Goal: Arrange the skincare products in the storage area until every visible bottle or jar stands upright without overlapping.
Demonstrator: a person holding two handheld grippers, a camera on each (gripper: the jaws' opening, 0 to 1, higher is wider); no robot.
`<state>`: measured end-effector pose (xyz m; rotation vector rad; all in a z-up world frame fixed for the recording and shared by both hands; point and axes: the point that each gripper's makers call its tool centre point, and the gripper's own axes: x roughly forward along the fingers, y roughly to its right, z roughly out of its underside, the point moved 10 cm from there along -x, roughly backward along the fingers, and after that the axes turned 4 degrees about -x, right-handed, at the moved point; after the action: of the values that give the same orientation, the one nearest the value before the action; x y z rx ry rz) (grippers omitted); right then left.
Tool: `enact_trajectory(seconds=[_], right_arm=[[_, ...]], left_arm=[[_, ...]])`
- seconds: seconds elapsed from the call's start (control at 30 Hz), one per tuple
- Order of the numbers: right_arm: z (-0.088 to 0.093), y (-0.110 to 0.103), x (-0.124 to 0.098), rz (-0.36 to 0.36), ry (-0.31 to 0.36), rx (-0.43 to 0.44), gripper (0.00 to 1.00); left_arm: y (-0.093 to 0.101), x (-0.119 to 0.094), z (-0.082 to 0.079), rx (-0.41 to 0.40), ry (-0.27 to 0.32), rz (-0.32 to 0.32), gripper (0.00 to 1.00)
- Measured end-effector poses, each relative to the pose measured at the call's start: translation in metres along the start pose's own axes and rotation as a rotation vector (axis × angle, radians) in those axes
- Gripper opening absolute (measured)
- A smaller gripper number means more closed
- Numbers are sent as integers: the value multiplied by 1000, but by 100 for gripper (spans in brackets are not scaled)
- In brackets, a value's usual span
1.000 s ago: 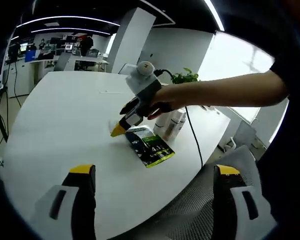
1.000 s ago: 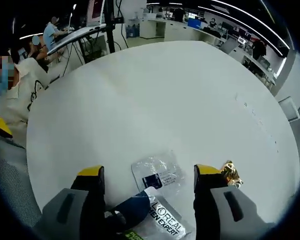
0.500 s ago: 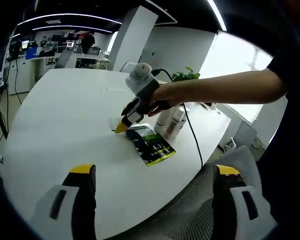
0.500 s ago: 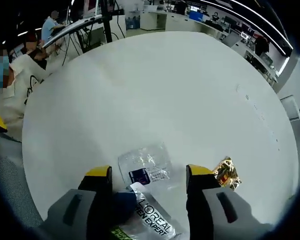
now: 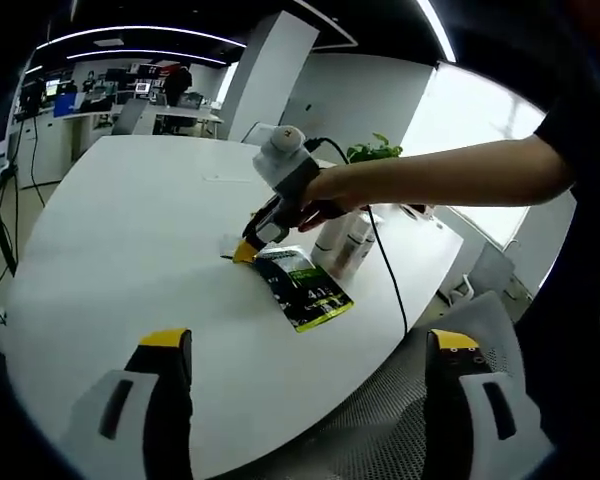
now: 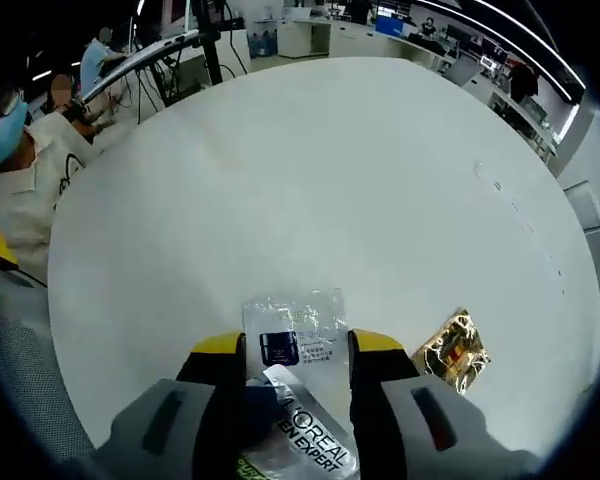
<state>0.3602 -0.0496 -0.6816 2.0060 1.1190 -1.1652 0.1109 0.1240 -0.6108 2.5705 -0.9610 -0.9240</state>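
Right gripper closing on the flat pack — arranging barely begun

The right gripper [image 6: 295,350] is narrowing its jaws around the top of the L'Oréal sachet [image 6: 305,440], which is lying flat on the white table [image 6: 310,180]; whether the pads are actually pinching it I cannot tell. A clear packet [image 6: 295,325] is lying just beyond the jaws and a gold wrapper [image 6: 453,350] to the right. In the left gripper view, the left gripper [image 5: 305,345] is hanging released near the table's edge, while two white bottles [image 5: 342,243] are lying tipped beside the sachet — nothing is standing upright yet, so most of the job remains.
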Motion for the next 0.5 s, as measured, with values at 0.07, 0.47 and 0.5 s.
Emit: enact_trajectory(seconds=[0.07, 0.47, 0.5], right_arm=[[0, 1, 1, 2, -1, 3, 40], [-3, -2, -2, 18, 15, 40, 39], [-4, -1, -2, 18, 21, 48, 39]], left_arm=[[0, 0, 0, -1, 0, 0, 94], [-2, -1, 0, -5, 4, -3, 93], [-2, -1, 0, -6, 6, -3, 93]])
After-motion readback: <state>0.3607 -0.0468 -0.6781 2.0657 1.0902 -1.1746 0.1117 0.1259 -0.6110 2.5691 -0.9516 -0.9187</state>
